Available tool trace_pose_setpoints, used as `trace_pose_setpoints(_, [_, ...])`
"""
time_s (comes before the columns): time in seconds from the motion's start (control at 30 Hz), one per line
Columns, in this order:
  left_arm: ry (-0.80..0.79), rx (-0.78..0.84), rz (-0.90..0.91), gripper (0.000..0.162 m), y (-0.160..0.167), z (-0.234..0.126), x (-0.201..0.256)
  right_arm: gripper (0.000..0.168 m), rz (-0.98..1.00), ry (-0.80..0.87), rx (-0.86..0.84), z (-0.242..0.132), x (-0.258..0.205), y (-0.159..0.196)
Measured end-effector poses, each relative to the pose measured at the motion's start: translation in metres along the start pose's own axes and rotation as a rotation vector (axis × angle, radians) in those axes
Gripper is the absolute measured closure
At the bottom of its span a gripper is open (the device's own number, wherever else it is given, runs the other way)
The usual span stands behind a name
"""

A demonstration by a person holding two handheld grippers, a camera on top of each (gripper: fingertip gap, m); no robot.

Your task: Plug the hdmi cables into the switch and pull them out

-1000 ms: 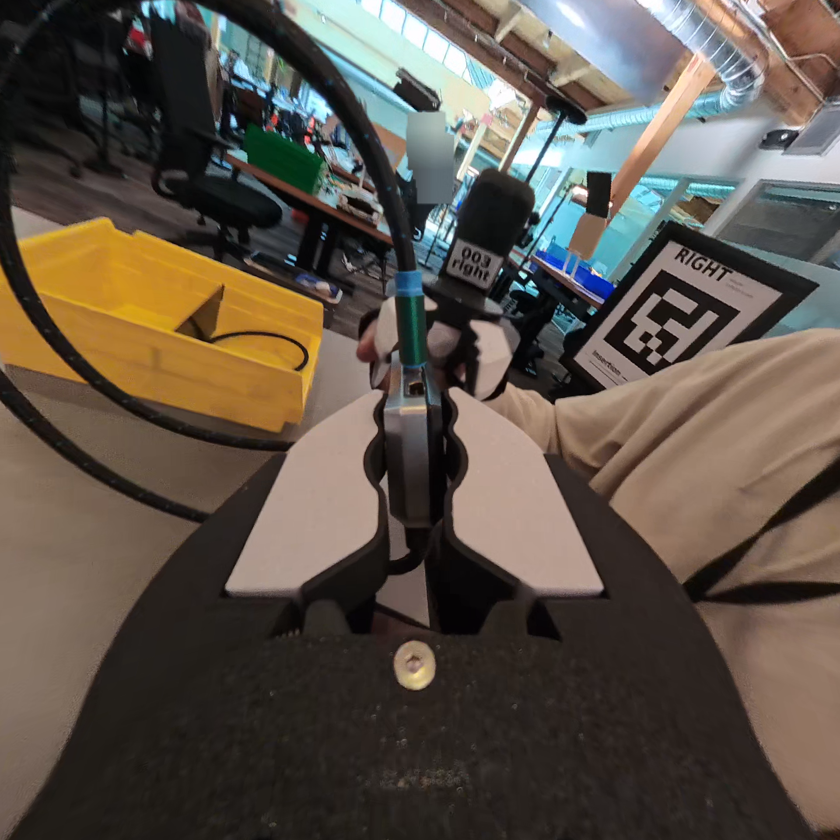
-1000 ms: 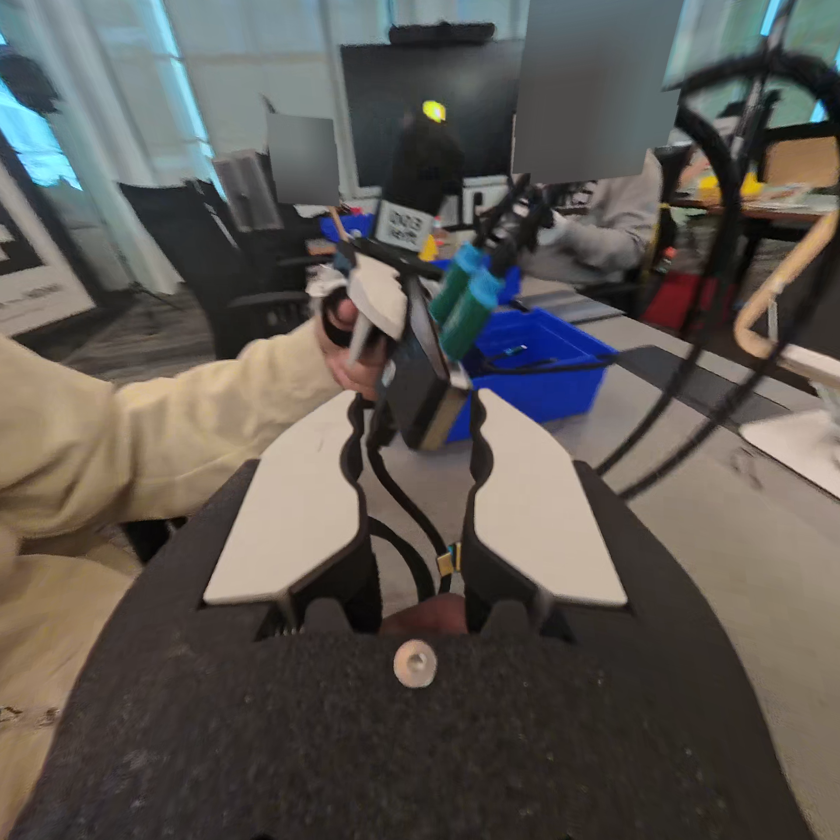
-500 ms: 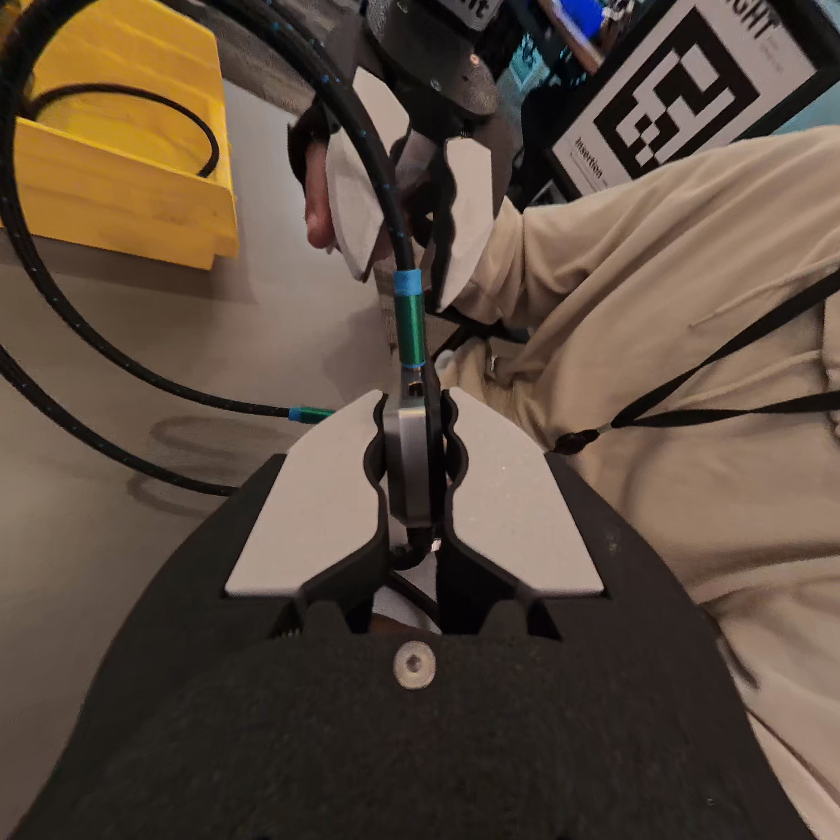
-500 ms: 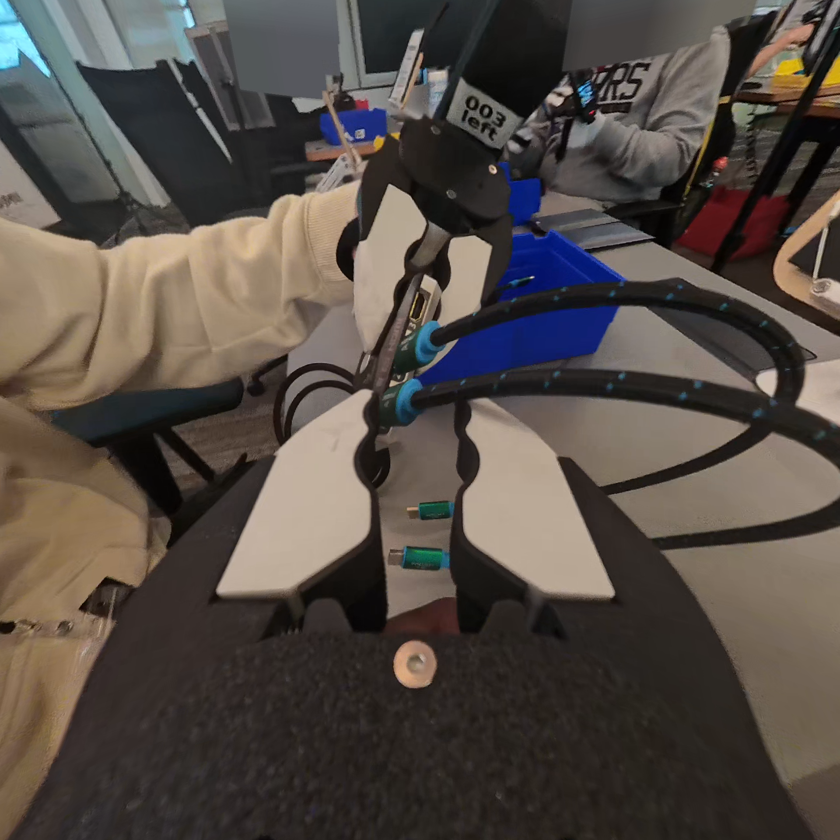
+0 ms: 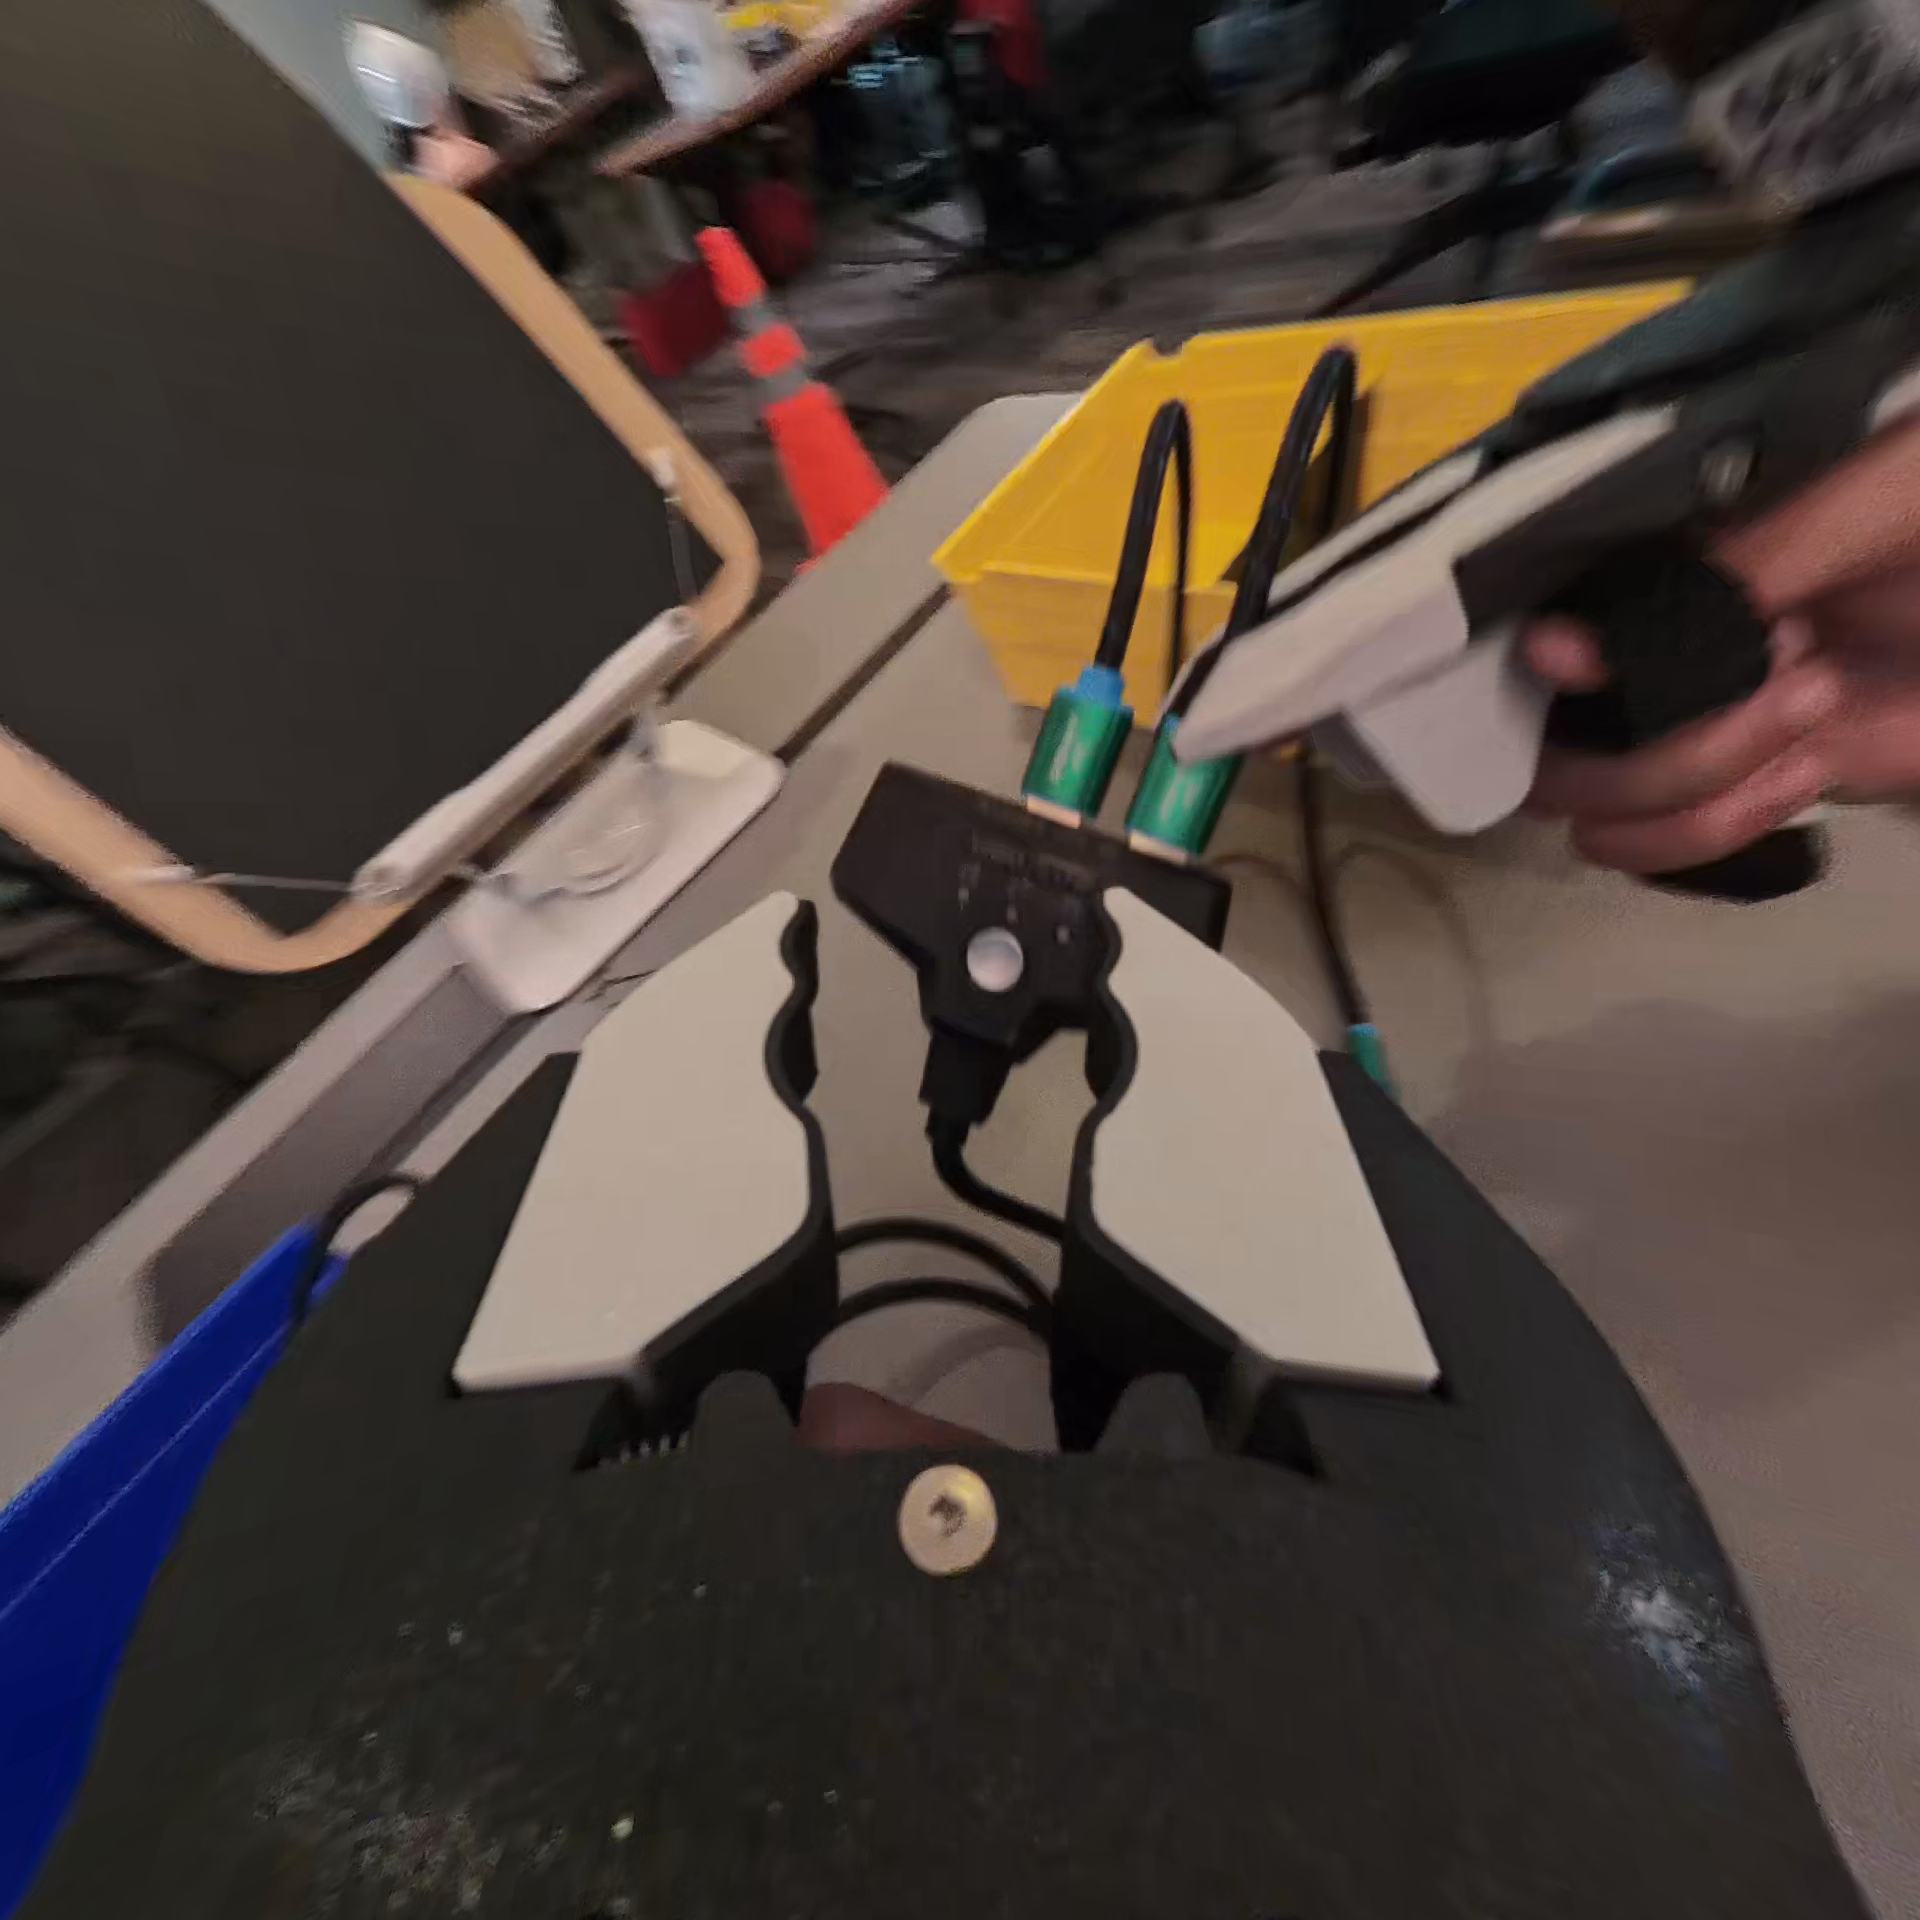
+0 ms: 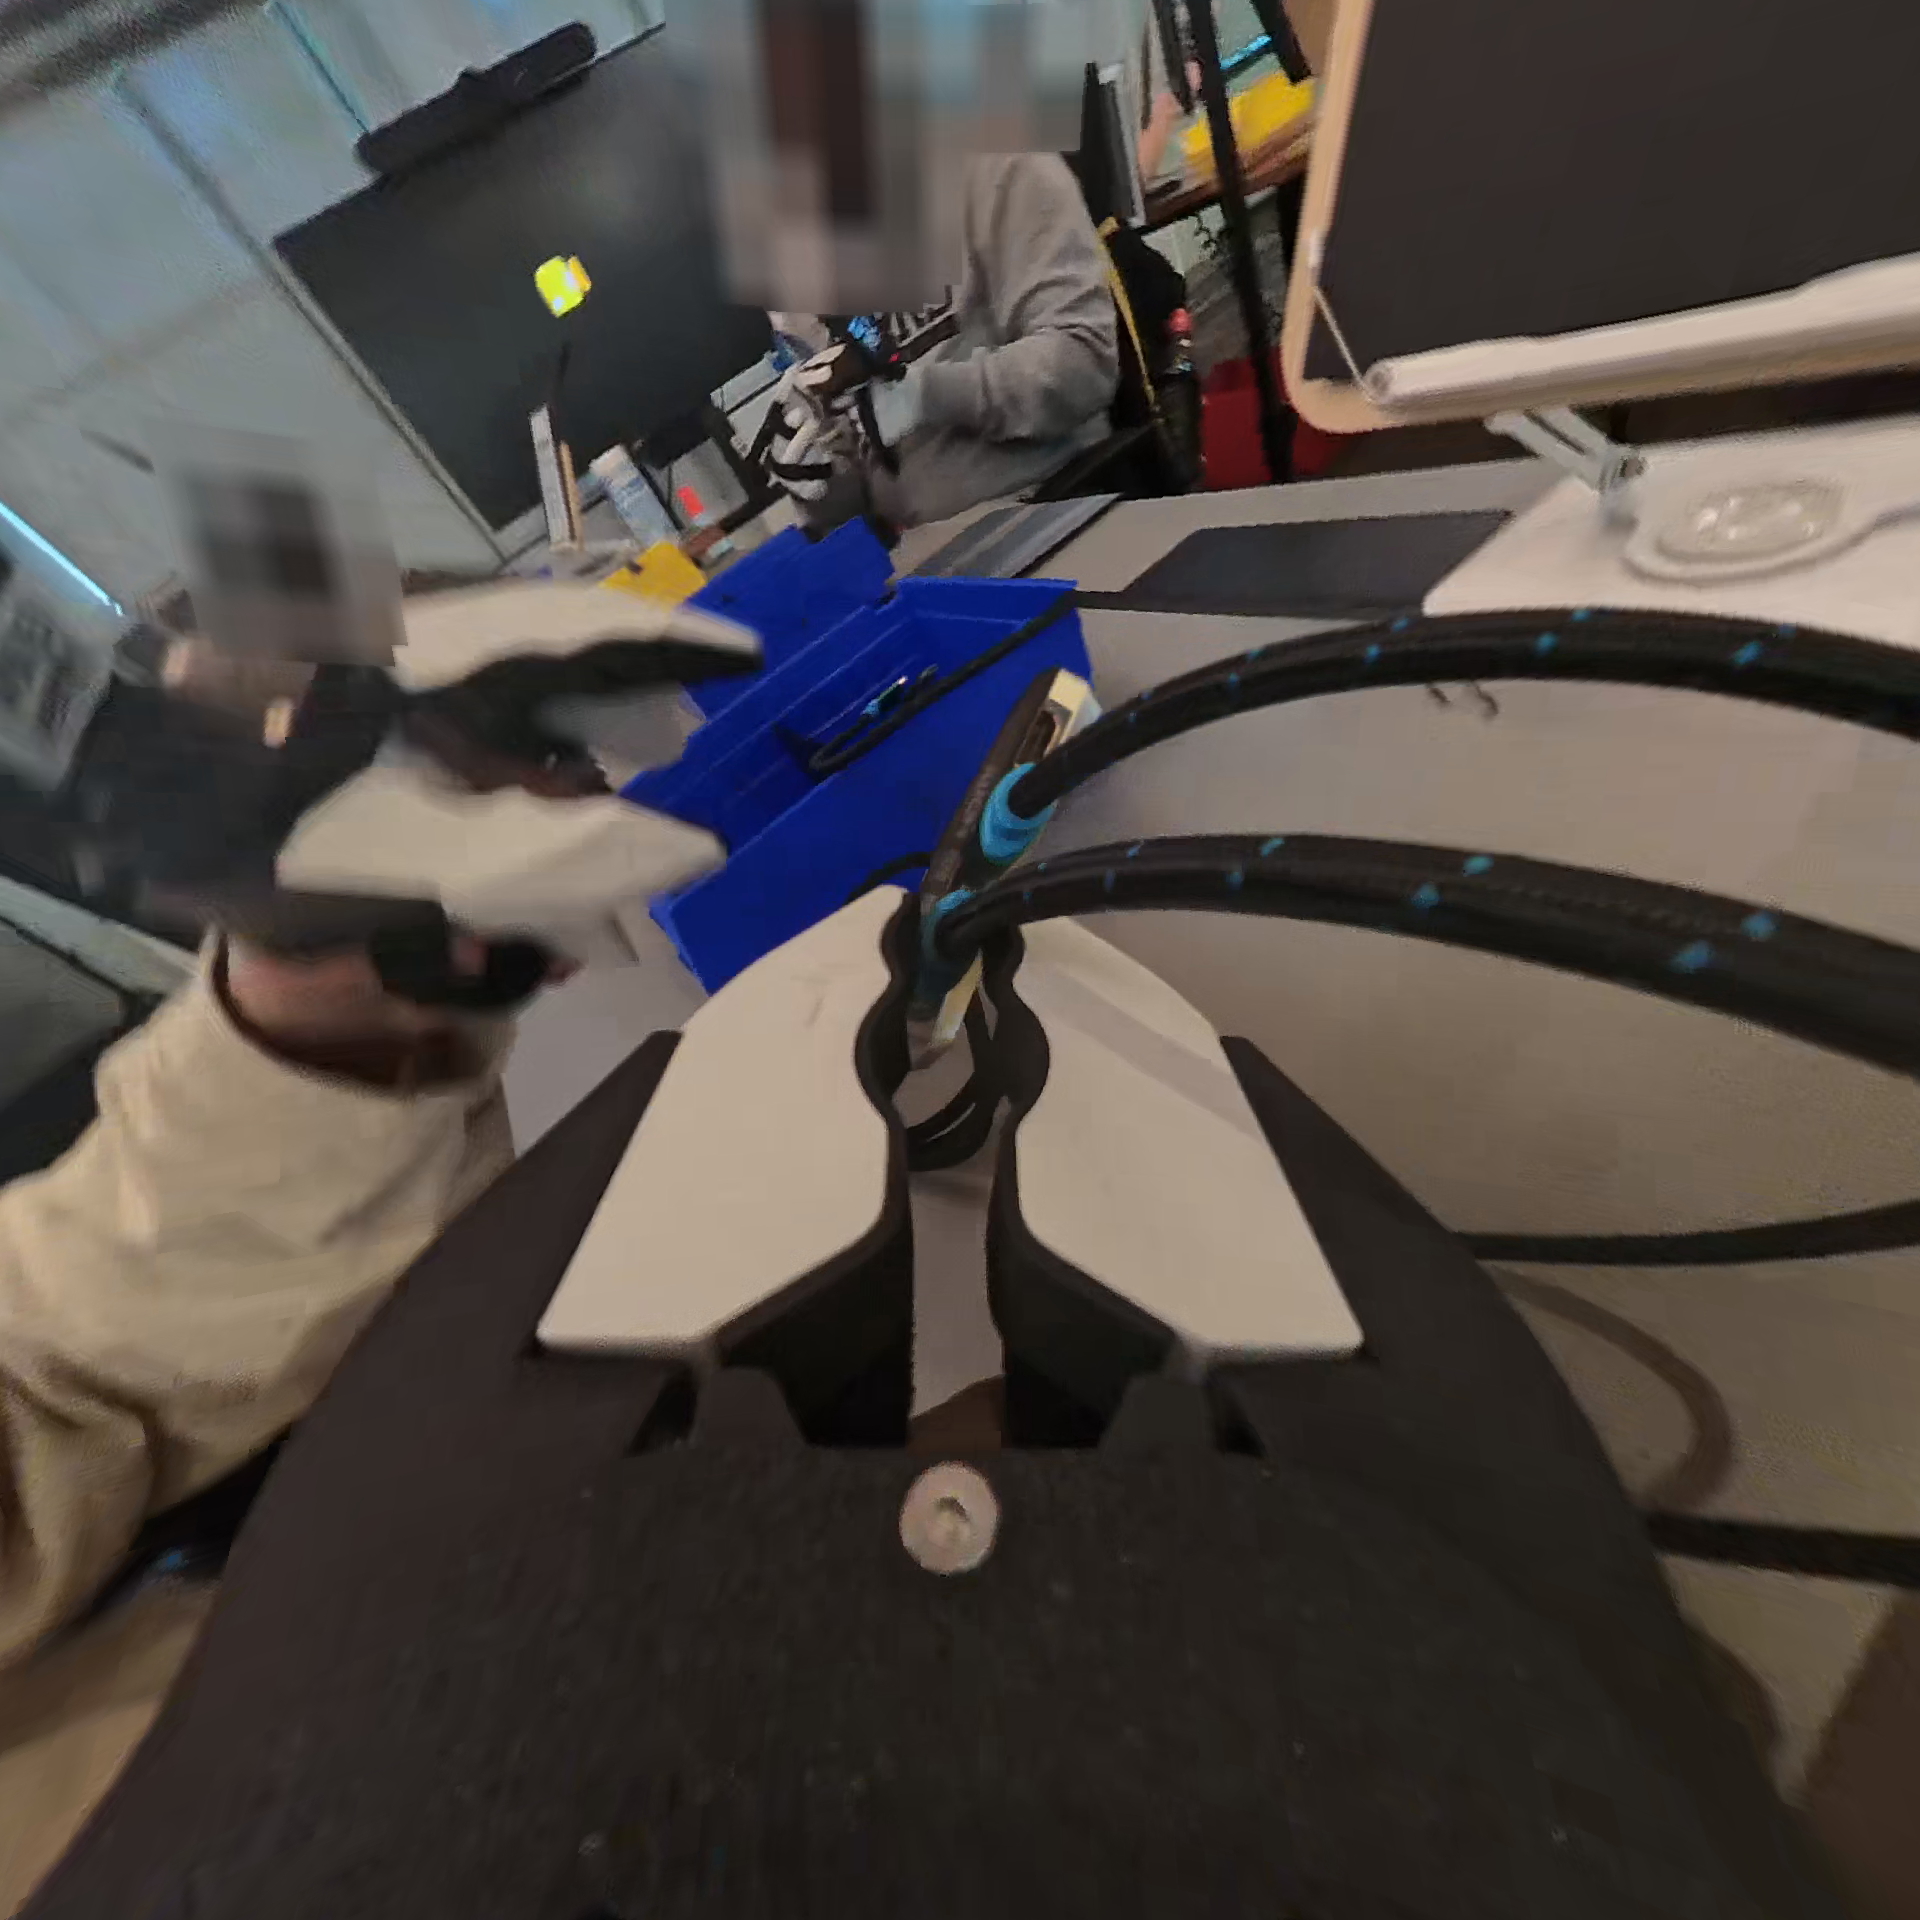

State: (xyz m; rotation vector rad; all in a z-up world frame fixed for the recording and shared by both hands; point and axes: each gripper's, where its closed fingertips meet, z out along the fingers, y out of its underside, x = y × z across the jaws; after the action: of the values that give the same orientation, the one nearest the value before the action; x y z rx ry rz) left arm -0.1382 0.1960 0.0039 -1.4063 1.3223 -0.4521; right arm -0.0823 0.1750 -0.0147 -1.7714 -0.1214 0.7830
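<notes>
Left gripper (image 5: 954,914): wide, holding nothing; its fingers flank the tail end of the switch at frame centre.
Switch (image 5: 1023,904): black, just ahead of the left fingertips, over the table (image 5: 1558,1143); we cannot tell whether it rests on it.
Right gripper (image 6: 951,935): narrow, closed around the blue collar of the right-hand plug (image 6: 940,977), and we judge the grip firm.
Left-hand plug (image 5: 1075,753): green, seated in the switch beside the right-hand one, untouched.
Cables (image 6: 1455,883): two black braided runs leaving toward the right edge.
Bins: yellow bin (image 5: 1143,499) at upper right behind the plugs; blue bin (image 6: 862,727) at frame centre.
Step in hand: both plugs are seated, so we judge that pulling out begins now, at the right-hand plug.
Next move: the left gripper must close on the switch body to brace it; we then draw the plug straight back along its axis, without twisting.
Left wrist view only: the switch face, its button, both plugs seated, and the open left fingers.
Right wrist view only: the closure on the plug collar, hidden in the other view by the right gripper's finger (image 5: 1340,655); the switch appears here edge-on.
</notes>
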Motion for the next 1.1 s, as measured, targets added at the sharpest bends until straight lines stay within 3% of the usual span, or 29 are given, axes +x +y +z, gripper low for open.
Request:
trace_pose_setpoints(0.1, [-0.242, -0.016, 0.16, 0.116, 0.026, -0.002, 0.013, 0.158, 0.109, 0.007, 0.006, 0.005, 0.0, 0.001])
trace_pose_setpoints(0.13, [-0.292, -0.022, 0.211, 0.122, 0.032, -0.001, 0.018, 0.157, 0.142, 0.007, 0.009, 0.007, -0.003, 0.0])
trace_pose_setpoints(0.3, [-0.483, -0.038, 0.366, 0.115, 0.038, 0.0, 0.021, 0.158, 0.227, 0.083, 0.046, 0.012, -0.009, -0.007])
trace_pose_setpoints(0.6, [-0.484, -0.089, 0.327, 0.107, 0.034, 0.02, 0.041, 0.158, 0.287, 0.076, 0.053, 0.018, -0.017, 0.0])
trace_pose_setpoints(0.67, [-0.557, -0.092, 0.348, 0.11, 0.029, 0.023, 0.026, 0.158, 0.269, 0.035, 0.012, 0.021, -0.026, 0.005])
trace_pose_setpoints(0.8, [-0.623, -0.085, 0.467, 0.138, 0.025, 0.024, 0.006, 0.156, 0.27, -0.02, -0.021, 0.019, -0.029, 0.005])
trace_pose_setpoints(0.97, [-0.608, -0.079, 0.567, 0.141, 0.032, 0.034, 0.002, 0.154, 0.184, 0.02, -0.059, 0.022, -0.028, 0.015])
trace_pose_setpoints(1.1, [-0.575, -0.01, 0.627, 0.142, 0.029, 0.038, 0.001, 0.155, 0.235, -0.016, -0.048, 0.02, -0.025, 0.014])
